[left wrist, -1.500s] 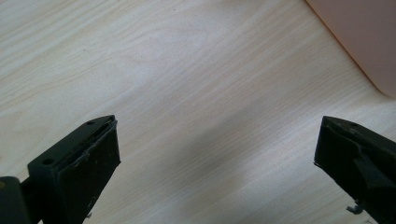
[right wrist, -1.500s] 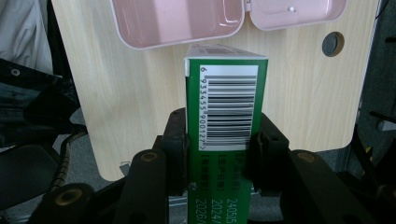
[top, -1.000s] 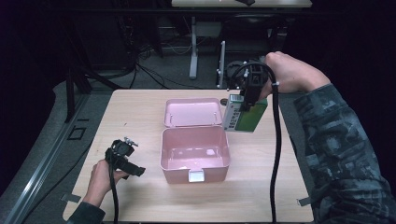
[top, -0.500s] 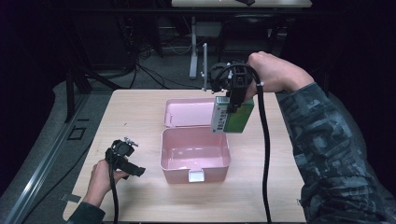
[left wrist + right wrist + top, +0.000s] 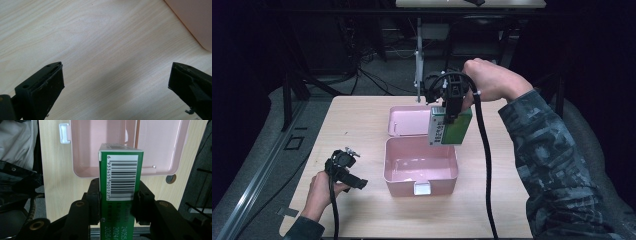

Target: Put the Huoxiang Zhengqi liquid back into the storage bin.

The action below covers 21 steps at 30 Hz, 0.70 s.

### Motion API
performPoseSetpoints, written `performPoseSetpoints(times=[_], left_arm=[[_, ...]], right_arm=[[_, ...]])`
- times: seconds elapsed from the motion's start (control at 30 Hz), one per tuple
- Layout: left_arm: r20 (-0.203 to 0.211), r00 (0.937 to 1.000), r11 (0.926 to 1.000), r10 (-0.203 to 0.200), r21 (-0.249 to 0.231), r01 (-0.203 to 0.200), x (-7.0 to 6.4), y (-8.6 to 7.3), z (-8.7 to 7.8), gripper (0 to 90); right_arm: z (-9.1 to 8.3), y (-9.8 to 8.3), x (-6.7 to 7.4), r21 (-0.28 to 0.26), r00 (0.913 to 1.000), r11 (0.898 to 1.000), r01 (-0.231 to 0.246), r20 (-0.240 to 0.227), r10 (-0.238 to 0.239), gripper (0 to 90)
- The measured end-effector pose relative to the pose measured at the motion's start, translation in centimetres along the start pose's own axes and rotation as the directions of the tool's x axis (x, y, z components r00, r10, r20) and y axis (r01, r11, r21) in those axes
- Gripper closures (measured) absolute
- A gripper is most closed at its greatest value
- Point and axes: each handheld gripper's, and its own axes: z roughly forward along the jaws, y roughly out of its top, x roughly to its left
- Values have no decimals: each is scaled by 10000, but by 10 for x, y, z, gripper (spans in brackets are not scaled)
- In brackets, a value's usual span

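The right gripper (image 5: 451, 116) holds a green carton (image 5: 450, 126) in the air; its two black jaws press on the carton's narrow sides, as the right gripper view shows clearly with the barcode face (image 5: 121, 177) turned to the camera. In the high view the carton hangs above the far right corner of the open pink box (image 5: 421, 165), about at 1 o'clock from the box centre, and it hangs a little tilted. The box lid (image 5: 409, 120) lies open flat behind the box, at 12 o'clock.

The left gripper (image 5: 343, 167) rests low at 9 o'clock from the box, near the table surface, with its jaws wide apart and nothing between them.

What could go wrong: the carton is not yet over the middle of the box, so if it goes down from here, its lower edge may hit the back wall or the hinge and then tip onto the lid. The grip is only on the upper part of a tall carton, so it may swing or slip. Nobody holds the box, so a push could slide it.

The table (image 5: 362, 125) is pale wood with bare surface. The room around is dark, with cables (image 5: 377, 82) on the floor and a metal stand (image 5: 417, 65) behind.
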Motion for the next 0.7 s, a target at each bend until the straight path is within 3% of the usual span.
performPoseSetpoints(times=[0.7], left_arm=[[9, 10000, 10000, 33, 24, -33, 0, 0, 0, 1]], right_arm=[[18, 21, 8, -19, 9988, 9991, 435, -227, -435, 635]])
